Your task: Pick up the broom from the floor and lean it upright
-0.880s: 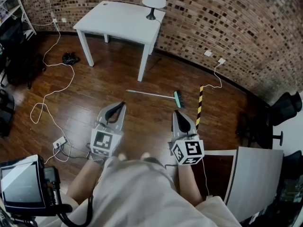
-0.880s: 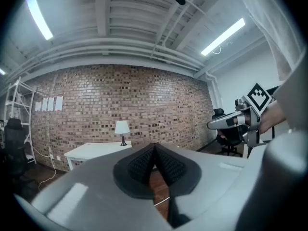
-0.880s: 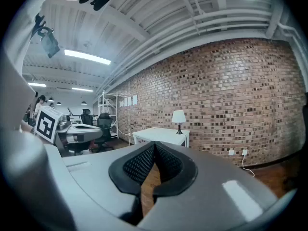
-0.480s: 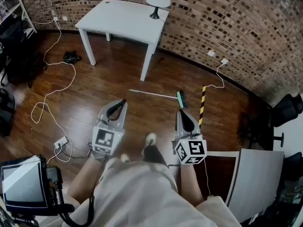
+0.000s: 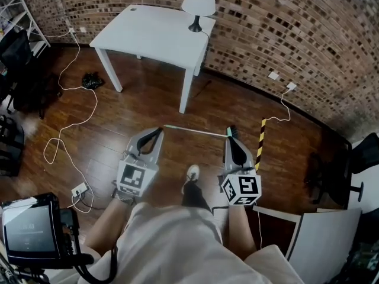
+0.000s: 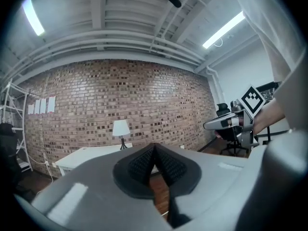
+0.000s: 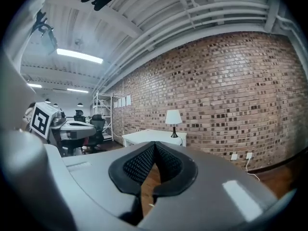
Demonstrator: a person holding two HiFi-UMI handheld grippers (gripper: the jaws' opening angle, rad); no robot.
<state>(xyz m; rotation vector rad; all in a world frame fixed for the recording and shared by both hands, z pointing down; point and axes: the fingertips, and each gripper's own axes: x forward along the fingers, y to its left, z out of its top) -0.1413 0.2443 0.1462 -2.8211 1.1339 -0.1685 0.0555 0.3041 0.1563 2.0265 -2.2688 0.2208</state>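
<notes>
Ahead, the broom (image 5: 195,131) lies on open floor (image 5: 148,106) (table (image 5: 148,34) beyond); left gripper (image 5: 155,131), right gripper (image 5: 232,136) closed, empty.

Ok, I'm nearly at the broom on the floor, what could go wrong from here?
1. The green-headed broom's thin pale handle lies flat on the dark wooden floor, so a gripper could skid off it.
2. The left gripper and right gripper are both shut and empty; they must open before reaching in.
3. The loose white cable snakes across the floor to the left, a possible trip hazard.
</notes>
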